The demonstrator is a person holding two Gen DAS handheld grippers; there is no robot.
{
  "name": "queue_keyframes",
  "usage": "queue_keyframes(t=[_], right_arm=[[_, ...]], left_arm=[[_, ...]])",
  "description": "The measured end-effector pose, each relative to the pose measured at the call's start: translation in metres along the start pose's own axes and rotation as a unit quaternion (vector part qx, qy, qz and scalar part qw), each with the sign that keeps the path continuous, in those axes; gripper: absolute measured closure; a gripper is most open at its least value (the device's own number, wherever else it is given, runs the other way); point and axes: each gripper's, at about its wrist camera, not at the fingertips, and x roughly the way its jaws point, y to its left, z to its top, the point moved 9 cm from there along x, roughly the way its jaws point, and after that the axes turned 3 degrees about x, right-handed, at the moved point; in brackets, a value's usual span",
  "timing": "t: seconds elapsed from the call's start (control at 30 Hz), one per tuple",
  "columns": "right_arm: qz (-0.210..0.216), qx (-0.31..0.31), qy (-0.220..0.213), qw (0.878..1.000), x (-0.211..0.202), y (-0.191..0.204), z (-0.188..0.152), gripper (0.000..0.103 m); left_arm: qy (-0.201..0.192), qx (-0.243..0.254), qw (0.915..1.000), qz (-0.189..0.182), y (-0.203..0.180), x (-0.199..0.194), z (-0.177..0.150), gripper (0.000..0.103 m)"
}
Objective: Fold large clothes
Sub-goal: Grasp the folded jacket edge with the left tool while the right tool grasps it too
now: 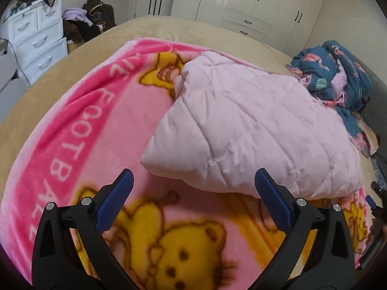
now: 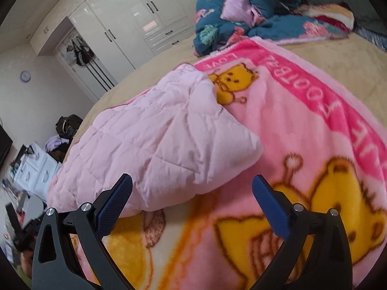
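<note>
A pale pink quilted garment [image 1: 249, 130] [image 2: 154, 142] lies folded into a thick bundle on a pink blanket with yellow bears [image 1: 101, 120] [image 2: 302, 120], which is spread over the bed. My left gripper [image 1: 193, 176] is open just in front of the bundle's near edge, its blue pads empty. My right gripper [image 2: 192, 181] is open too, hovering over the bundle's near corner from the other side. Neither gripper touches the cloth. The right gripper's dark frame [image 1: 377, 215] peeks in at the right edge of the left wrist view.
A crumpled blue flowered quilt [image 1: 336, 72] [image 2: 241, 14] lies at the far end of the tan bed [image 1: 169, 27]. White wardrobes [image 1: 254, 2] [image 2: 135, 17] line the far wall. A white drawer unit [image 1: 36, 36] and piled clothes [image 1: 89, 19] stand beside the bed.
</note>
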Motion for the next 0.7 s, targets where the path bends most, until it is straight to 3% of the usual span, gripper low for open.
queue_keyframes(t=[0.37, 0.7], right_arm=[[0.037, 0.106, 0.047, 0.993, 0.034, -0.016, -0.011, 0.004], [0.050, 0.136, 0.054, 0.988, 0.074, -0.007, -0.002, 0.004]], left_arm=[[0.025, -0.065, 0.9963, -0.050, 0.001, 0.017, -0.013, 0.009], [0.034, -0.143, 0.9830, -0.109, 0.000, 0.031, -0.016, 0.009]])
